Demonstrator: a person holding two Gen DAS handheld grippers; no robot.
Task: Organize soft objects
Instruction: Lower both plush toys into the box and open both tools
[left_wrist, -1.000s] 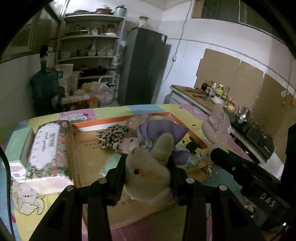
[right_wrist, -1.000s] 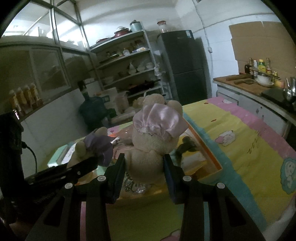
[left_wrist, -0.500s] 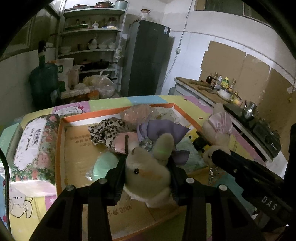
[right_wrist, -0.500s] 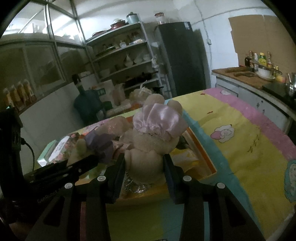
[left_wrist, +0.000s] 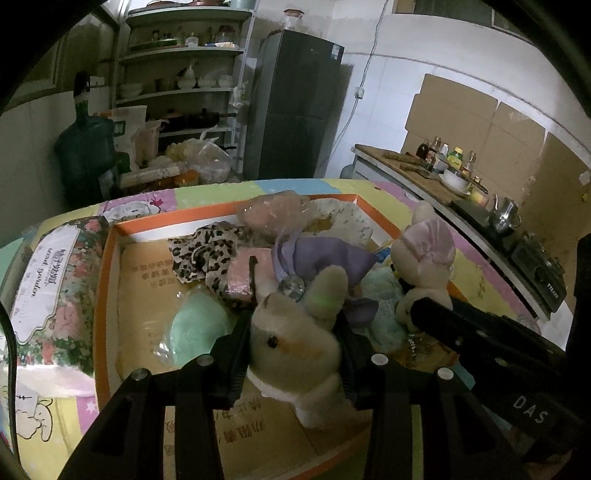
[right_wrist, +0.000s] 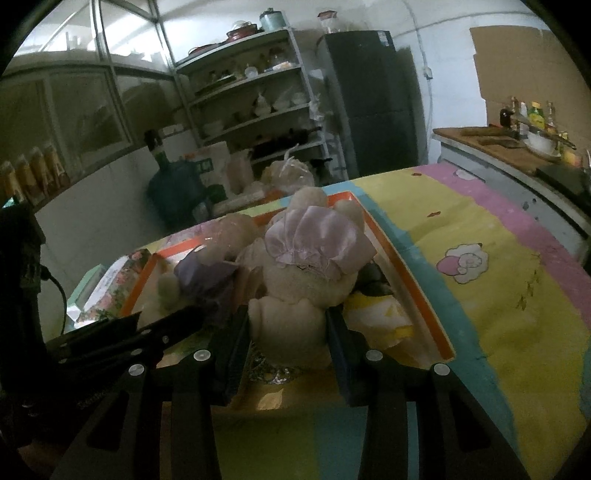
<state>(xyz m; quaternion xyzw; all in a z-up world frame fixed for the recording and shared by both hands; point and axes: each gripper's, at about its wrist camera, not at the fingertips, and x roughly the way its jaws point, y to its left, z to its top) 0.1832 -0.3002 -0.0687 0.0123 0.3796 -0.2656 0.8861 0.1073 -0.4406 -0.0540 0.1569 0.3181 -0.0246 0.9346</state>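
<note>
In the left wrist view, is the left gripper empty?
No: the left gripper is shut on a cream plush bunny with a purple bow, held over the orange-rimmed cardboard tray.

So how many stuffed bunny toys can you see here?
2. The purple-bow bunny is clamped in the left tongs; the pink-bonnet bunny is in the right tongs, both above the tray. Its pile may hide more.

Two plush bunnies are showing: one purple-bowed (left_wrist: 295, 343), one pink-bonneted (right_wrist: 299, 284). One orange-rimmed box (left_wrist: 110, 280) is sitting beside one floral tissue pack (left_wrist: 51, 291).
</note>
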